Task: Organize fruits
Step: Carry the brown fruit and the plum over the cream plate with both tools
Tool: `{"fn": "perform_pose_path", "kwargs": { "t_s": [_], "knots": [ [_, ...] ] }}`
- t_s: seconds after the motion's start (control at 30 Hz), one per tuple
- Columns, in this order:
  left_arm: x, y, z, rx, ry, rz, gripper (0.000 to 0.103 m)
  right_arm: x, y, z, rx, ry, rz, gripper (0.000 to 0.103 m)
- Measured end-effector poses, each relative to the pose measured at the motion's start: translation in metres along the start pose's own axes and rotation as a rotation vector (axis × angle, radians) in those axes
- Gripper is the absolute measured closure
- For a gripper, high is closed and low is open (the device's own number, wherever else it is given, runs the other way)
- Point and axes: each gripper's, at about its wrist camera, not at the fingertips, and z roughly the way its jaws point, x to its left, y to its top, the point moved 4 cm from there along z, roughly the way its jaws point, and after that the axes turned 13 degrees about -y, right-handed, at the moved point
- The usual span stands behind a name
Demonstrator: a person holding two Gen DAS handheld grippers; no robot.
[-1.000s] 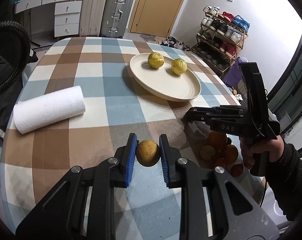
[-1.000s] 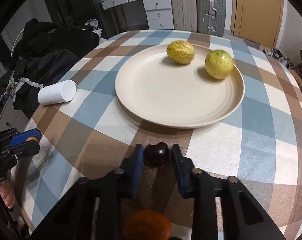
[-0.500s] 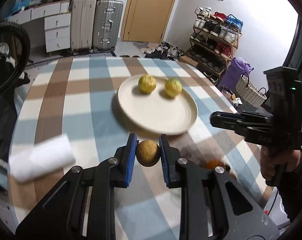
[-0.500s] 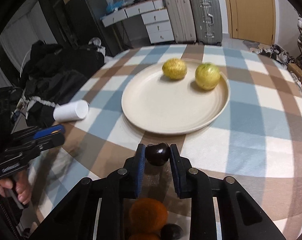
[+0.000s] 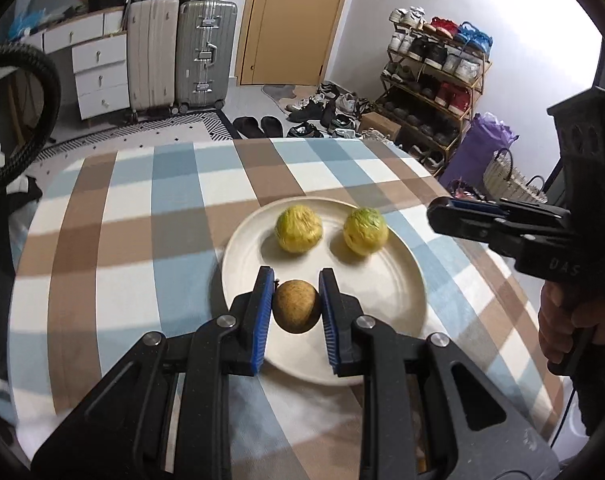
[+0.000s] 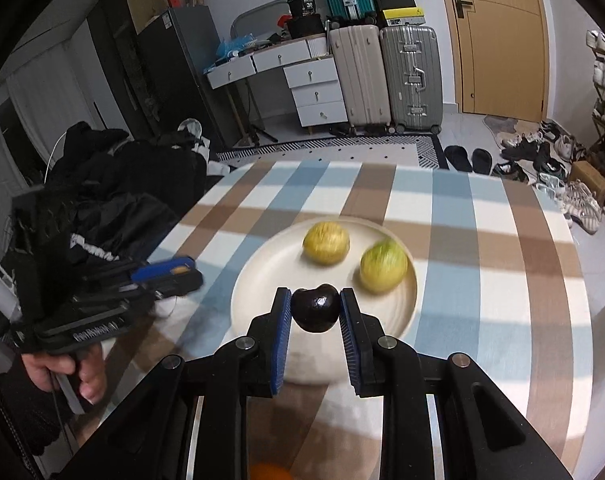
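Left wrist view, left gripper (image 5: 295,307) clamped on a brown fruit (image 5: 295,311) above the plate (image 5: 398,304) on the checked counter (image 5: 142,240), two yellow-green fruits (image 5: 299,229) beyond, right gripper (image 6: 315,309) pinching a dark fruit (image 6: 316,307) over the same plate.

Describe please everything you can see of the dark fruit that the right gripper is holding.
The dark fruit is small, rounded and almost black, with a glossy skin that shows a bright highlight and a shallow dip at its top. It looks whole and unbruised. The right gripper is shut on it: the blue pads press its two sides and nothing else touches it. It hangs in the air in front of the near part of the cream plate, not resting on it. Its underside is in shadow.
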Motion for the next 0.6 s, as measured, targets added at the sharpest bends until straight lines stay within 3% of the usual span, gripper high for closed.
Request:
{"fn": "perform_pose_path", "kwargs": {
  "t_s": [0.1, 0.2, 0.4, 0.6],
  "knots": [
    [0.009, 0.010, 0.016, 0.010, -0.010, -0.020, 0.083, -0.006, 0.016, 0.018, -0.006, -0.013, -0.003, 0.078],
    [0.015, 0.014, 0.037, 0.040, 0.038, 0.010, 0.083, -0.010, 0.024, 0.037, 0.006, -0.009, 0.002, 0.078],
    [0.021, 0.017, 0.068, 0.078, 0.029, 0.034, 0.083, -0.018, 0.036, 0.074, 0.007, 0.008, 0.044, 0.078],
    [0.036, 0.020, 0.080, 0.078, 0.018, 0.020, 0.083, -0.015, 0.046, 0.103, -0.008, -0.039, 0.003, 0.078]
  ]
}}
